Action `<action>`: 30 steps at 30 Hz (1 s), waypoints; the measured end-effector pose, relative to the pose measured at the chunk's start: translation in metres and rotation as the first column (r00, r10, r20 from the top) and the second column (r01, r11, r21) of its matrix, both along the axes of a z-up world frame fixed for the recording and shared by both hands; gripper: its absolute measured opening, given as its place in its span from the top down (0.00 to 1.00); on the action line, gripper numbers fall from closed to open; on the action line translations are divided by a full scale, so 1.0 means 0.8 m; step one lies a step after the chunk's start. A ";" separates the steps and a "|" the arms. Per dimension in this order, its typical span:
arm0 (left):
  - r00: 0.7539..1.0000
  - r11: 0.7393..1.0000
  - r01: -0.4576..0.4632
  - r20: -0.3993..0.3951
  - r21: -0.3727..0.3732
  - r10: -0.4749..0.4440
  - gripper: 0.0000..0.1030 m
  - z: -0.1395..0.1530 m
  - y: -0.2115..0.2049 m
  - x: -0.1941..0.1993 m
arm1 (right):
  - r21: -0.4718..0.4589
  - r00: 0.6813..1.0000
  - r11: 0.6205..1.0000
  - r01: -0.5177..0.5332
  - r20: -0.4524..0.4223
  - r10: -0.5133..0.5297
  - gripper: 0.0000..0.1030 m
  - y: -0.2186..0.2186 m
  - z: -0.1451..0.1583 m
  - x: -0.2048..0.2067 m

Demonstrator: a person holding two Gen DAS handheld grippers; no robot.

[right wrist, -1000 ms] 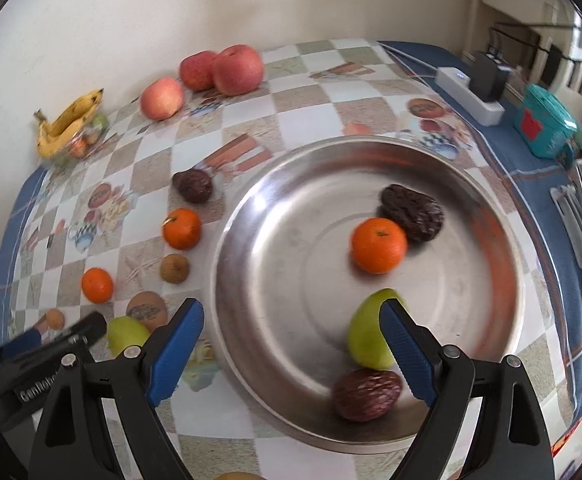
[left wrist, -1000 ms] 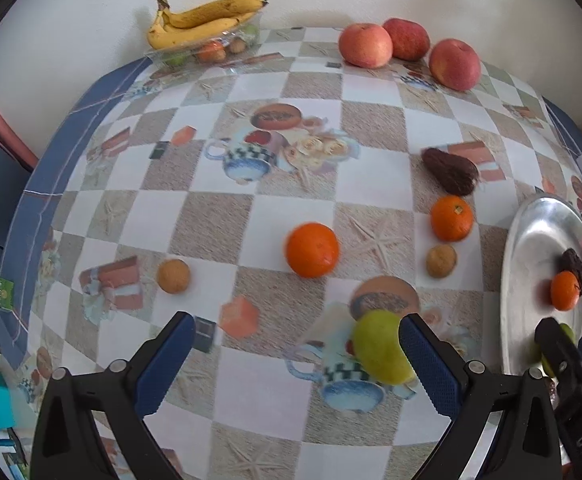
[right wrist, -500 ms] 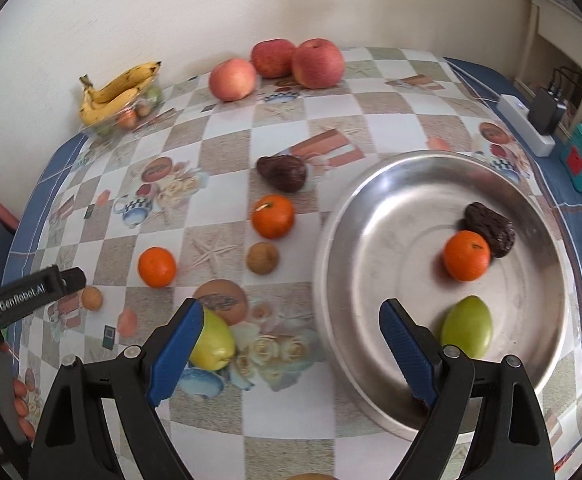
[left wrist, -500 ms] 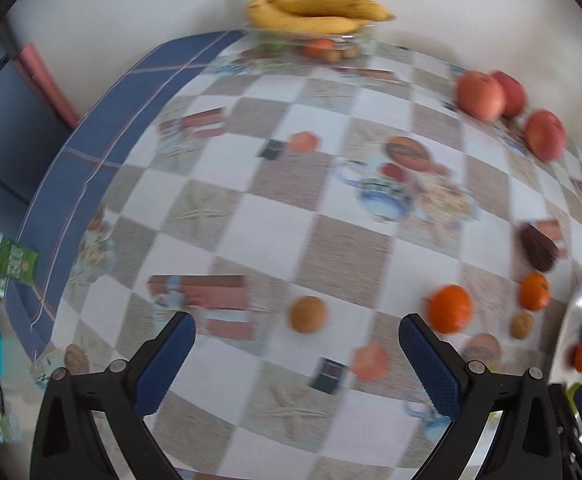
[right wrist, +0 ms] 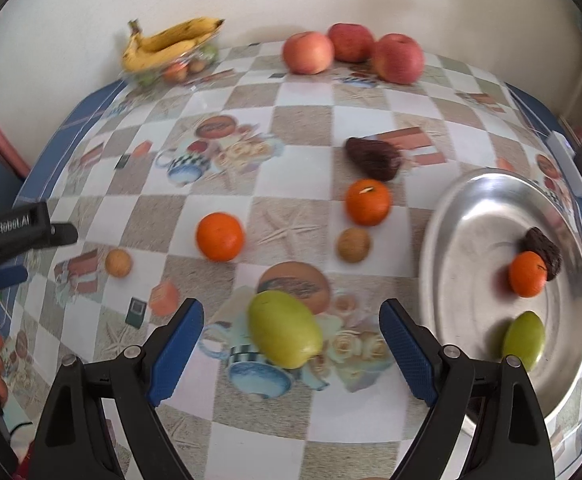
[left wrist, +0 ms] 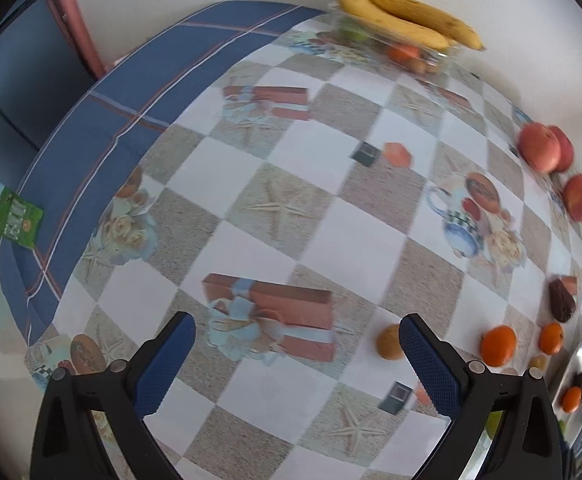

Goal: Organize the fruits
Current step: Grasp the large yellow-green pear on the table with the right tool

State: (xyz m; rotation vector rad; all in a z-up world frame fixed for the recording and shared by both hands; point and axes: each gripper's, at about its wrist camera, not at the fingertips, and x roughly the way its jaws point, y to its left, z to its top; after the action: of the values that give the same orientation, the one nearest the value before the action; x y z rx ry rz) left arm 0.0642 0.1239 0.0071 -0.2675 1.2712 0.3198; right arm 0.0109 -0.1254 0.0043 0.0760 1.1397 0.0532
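My right gripper [right wrist: 291,344] is open, and a green fruit [right wrist: 285,328] lies on the table between its blue fingers, untouched. To its right stands a steel tray [right wrist: 463,248] holding an orange [right wrist: 527,274], a dark wrinkled fruit [right wrist: 543,248] and a second green fruit [right wrist: 525,338]. Loose on the cloth are two oranges [right wrist: 219,236] [right wrist: 368,202], two small brown fruits [right wrist: 354,245] [right wrist: 118,263] and a dark fruit [right wrist: 373,159]. My left gripper [left wrist: 297,358] is open and empty over the table's left part, with a small brown fruit [left wrist: 389,347] just inside its right finger.
Bananas [right wrist: 167,42] rest on a clear box of fruit at the back left, and three apples [right wrist: 351,54] sit at the back. The table's blue edge [left wrist: 103,128] drops off to the left. A power strip [right wrist: 567,160] lies beyond the tray.
Both grippers swung left. The right one left the tray and now brackets the green fruit on the cloth. The left one moved from that fruit toward the table's left edge.
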 end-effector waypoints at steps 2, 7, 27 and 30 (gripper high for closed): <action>1.000 1.000 -0.029 -0.007 0.003 0.029 0.00 -0.003 0.011 0.000 | -0.015 1.000 1.000 -0.026 -0.007 0.026 0.13 0.008 -0.003 0.000; 1.000 1.000 -0.017 -0.006 -0.004 0.017 0.00 -0.003 0.009 0.003 | -0.020 0.998 0.999 -0.050 -0.036 0.049 0.13 0.015 -0.012 0.001; 0.968 0.972 0.235 -0.092 -0.017 -0.235 0.00 -0.040 -0.067 0.028 | 0.023 0.987 1.000 0.011 -0.159 -0.007 0.13 0.000 -0.046 0.009; 0.967 0.972 0.235 -0.094 -0.011 -0.235 0.00 -0.046 -0.067 0.032 | 0.019 0.986 1.000 0.016 -0.169 -0.013 0.13 -0.001 -0.050 0.011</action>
State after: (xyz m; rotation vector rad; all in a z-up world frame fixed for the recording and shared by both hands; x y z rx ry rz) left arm 0.0901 0.0700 -0.0300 -0.0999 1.3815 0.1306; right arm 0.0199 -0.1260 -0.0355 0.1080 1.3082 0.0459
